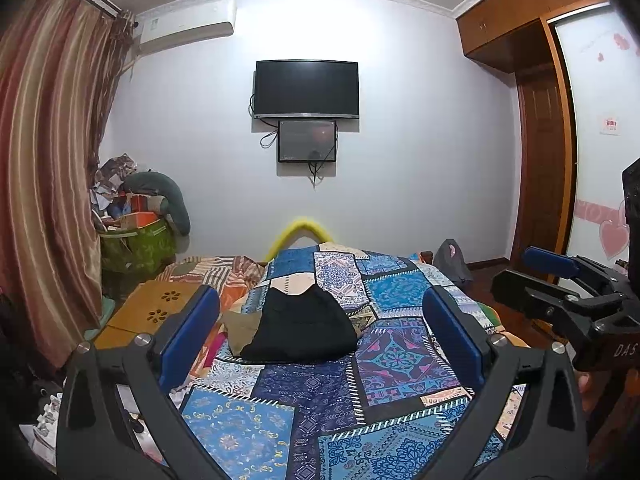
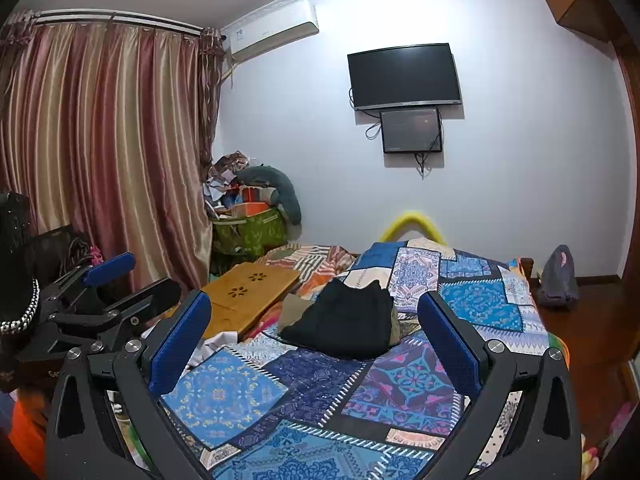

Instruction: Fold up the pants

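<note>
Lying on the bed [image 1: 404,360] are 2 garments in 1 small heap: 1 pair of black pants [image 1: 304,326] folded into a compact bundle, sitting on top of 1 olive-brown garment [image 1: 240,330] that is peeking out at the left side. The heap is resting on the patchwork bedspread [image 2: 404,376] in blue, purple and white, roughly at the middle of the bed and well ahead of both tools.

2 hand-held grippers are hovering above the near end of the bed. The left hand-held gripper [image 1: 320,328] is holding its 2 blue-padded fingers [image 1: 188,332] spread wide with nothing between them. The right hand-held gripper [image 2: 316,332] is likewise spread wide and gripping nothing, its 2 blue pads [image 2: 180,344] framing the pants from a distance.

1 wooden lap tray [image 2: 250,296] with 2 flower-shaped cutouts is lying on the left part of the bed. On the far wall 2 dark screens are hanging, the larger TV [image 1: 306,88] directly above the smaller screen [image 1: 307,141], with 1 air conditioner [image 1: 186,26] mounted high to the left and striped curtains [image 2: 100,140] covering the window.
</note>
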A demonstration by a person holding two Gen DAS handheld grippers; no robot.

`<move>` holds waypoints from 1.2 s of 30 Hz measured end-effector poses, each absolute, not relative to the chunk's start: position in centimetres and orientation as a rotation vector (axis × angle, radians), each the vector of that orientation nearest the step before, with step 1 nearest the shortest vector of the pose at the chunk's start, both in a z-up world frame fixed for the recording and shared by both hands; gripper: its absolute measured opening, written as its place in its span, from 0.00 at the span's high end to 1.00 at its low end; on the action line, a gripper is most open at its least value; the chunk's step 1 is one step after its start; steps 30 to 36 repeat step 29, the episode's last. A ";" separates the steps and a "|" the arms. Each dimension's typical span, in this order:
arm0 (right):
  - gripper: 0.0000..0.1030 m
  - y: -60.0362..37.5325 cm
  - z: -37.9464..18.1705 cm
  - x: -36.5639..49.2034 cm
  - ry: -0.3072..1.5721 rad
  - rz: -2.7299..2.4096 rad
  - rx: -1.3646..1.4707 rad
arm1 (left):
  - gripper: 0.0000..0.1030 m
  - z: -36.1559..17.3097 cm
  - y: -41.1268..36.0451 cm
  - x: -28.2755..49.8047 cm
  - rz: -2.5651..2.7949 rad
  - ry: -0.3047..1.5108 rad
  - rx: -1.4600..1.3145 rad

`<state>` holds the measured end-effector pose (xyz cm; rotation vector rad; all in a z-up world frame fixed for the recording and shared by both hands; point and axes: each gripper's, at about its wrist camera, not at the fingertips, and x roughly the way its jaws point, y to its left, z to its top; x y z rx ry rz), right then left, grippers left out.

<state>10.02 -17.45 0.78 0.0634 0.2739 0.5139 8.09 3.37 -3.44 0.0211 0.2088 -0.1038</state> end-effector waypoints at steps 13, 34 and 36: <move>0.00 -17.5 0.8 10.4 0.281 0.507 0.057 | 0.00 -3.9 3.5 8.4 -0.115 0.212 0.017; 0.00 -17.5 0.7 10.4 0.283 0.505 0.064 | 0.00 -3.8 4.0 8.4 -0.124 0.222 -0.002; 0.00 -17.5 0.7 10.4 0.283 0.505 0.064 | 0.00 -3.8 4.0 8.4 -0.124 0.222 -0.002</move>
